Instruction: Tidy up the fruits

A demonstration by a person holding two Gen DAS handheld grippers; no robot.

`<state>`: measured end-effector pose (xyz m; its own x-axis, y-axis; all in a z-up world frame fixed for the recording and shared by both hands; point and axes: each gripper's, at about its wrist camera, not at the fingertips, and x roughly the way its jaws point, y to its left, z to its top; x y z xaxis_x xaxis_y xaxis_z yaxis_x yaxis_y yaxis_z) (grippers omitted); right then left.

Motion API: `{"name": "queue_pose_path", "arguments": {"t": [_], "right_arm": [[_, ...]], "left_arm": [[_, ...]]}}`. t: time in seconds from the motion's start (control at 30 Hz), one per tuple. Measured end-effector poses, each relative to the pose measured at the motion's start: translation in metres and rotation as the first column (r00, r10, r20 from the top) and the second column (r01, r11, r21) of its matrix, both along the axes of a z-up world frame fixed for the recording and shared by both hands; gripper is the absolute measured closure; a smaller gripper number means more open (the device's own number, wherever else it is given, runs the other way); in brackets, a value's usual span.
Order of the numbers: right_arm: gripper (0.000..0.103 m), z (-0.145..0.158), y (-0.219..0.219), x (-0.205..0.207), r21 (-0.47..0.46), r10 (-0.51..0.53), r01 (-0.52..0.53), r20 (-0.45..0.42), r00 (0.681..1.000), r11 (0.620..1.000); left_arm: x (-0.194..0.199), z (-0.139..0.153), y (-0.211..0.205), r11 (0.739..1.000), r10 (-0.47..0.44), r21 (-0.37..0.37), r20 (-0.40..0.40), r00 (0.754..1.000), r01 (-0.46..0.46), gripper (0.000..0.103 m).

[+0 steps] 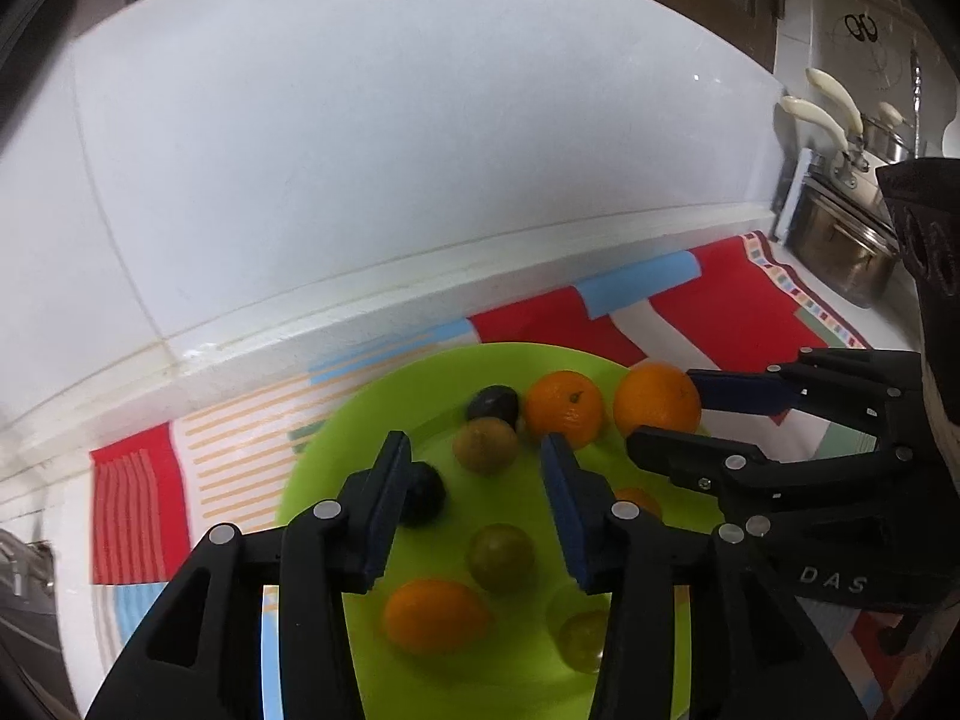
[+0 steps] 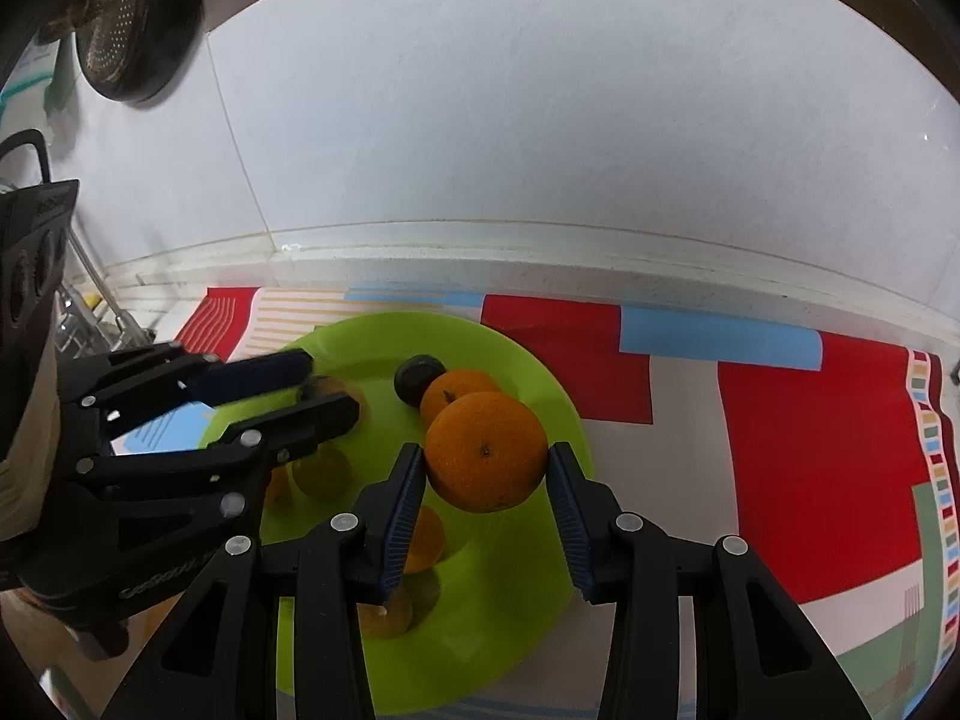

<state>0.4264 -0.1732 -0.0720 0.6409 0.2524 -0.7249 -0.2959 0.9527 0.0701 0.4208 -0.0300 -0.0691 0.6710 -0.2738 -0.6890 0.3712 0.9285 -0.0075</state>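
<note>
Two oranges (image 1: 564, 405) crowd a dark fruit (image 1: 493, 403) on the plate (image 1: 336, 450).

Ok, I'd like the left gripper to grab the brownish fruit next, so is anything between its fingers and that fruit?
Nothing visible. The brownish fruit lies on the green plate, right at the tips of the open left gripper. A dark fruit sits close behind it, beyond the path.
</note>
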Motion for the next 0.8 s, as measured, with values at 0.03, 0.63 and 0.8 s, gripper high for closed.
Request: {"name": "queue_pose_path", "arguments": {"t": [0.03,0.63,0.8], "right_arm": [[0.059,0.0,0.0,0.0,0.001,-0.002,0.002,-0.003,1.0,1.0],[0.047,0.051,-0.008,-0.068,0.042,-0.067,0.063,0.129,0.989,0.997],[0.04,0.067,-0.01,-0.099,0.046,-0.087,0.08,0.179,0.98,0.996]], "left_arm": [[-0.002,0.002,0.002,1.0,0.011,0.004,0.007,1.0,-0.011,0.057],[-0.084,0.064,0.027,0.98,0.199,-0.028,0.124,0.972,-0.198,0.03],[-0.114,0.076,0.028,0.975,0.223,-0.02,0.16,0.962,-0.223,0.022]]}}
